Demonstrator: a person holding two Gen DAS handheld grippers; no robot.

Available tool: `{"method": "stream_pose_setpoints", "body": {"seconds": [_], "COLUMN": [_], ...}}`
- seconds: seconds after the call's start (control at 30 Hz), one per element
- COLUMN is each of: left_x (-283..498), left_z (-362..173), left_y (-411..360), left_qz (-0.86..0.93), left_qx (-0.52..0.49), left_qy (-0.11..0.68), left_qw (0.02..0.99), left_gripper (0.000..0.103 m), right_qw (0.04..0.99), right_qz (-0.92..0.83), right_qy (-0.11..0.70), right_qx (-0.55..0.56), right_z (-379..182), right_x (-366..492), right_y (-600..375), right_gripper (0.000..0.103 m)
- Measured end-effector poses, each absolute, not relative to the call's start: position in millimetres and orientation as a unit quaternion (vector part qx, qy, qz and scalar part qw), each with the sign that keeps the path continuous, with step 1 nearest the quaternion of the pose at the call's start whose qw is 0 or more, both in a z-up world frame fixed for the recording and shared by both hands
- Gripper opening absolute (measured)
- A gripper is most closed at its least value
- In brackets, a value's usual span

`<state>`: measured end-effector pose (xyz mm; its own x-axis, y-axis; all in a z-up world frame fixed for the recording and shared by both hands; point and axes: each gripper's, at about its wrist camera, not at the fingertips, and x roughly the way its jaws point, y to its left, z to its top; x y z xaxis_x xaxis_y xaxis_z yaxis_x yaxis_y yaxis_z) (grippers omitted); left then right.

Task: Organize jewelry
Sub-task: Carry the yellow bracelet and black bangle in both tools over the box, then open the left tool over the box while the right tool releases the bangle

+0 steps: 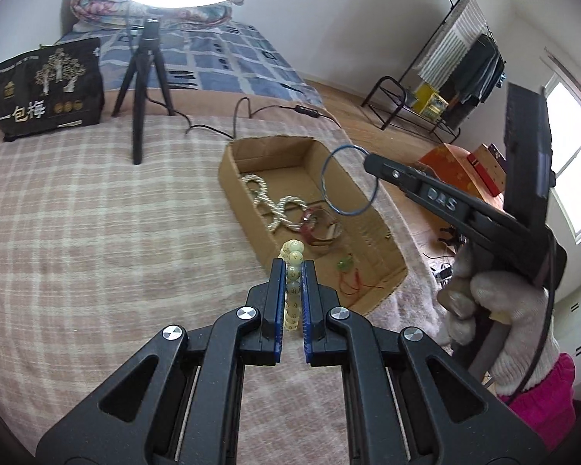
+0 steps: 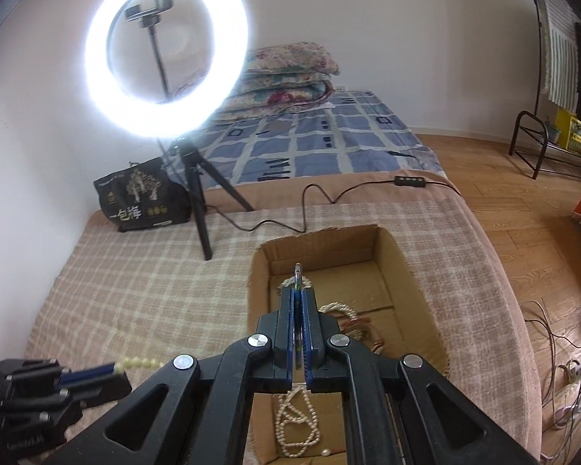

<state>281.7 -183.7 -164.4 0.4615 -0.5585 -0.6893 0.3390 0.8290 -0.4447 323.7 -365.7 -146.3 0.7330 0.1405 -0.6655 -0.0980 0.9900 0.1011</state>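
Note:
My left gripper (image 1: 293, 267) is shut on a cream bead bracelet (image 1: 293, 259), held above the checked blanket just left of the cardboard box (image 1: 236, 178). My right gripper (image 1: 368, 162) is shut on a thin blue bangle (image 1: 348, 180) and holds it above the box. In the right wrist view the bangle (image 2: 298, 271) stands edge-on between the right gripper's (image 2: 299, 290) fingers, over the box (image 2: 259, 302). The box holds a pearl necklace (image 1: 275, 209), a clear bangle with red (image 1: 321, 228) and a small green piece (image 1: 344, 263). The left gripper (image 2: 112, 368) with the beads (image 2: 139, 362) shows at lower left.
A ring light on a black tripod (image 2: 197, 193) stands on the blanket behind the box, its cable (image 2: 329, 193) trailing right. A black printed bag (image 1: 46, 85) sits at the back left. The bed's edge (image 2: 499, 271) drops to a wooden floor on the right.

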Motion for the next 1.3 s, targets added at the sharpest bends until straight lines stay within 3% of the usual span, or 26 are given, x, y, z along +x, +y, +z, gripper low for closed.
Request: {"method": "stream_pose_setpoints", "body": {"seconds": [0.67, 1.3], "left_x": [277.5, 277.4], "left_z": [-183.6, -190.6], "left_y": [-269.8, -281.1], "left_qz": [-0.287, -0.277], "left_qx": [-0.071, -0.039], "left_qy": [0.459, 0.452], "left_qw": [0.838, 0.847], "left_gripper": [0.005, 0.005], "right_qw": [0.922, 0.915], "right_qz": [0.043, 0.058], "right_qy": [0.383, 0.393], "right_qx": [0.048, 0.062], "right_z": [-170.7, -186.1], "right_x": [369.9, 386.5], "right_y": [-414.6, -416.7], "right_gripper": [0.001, 0.004]}}
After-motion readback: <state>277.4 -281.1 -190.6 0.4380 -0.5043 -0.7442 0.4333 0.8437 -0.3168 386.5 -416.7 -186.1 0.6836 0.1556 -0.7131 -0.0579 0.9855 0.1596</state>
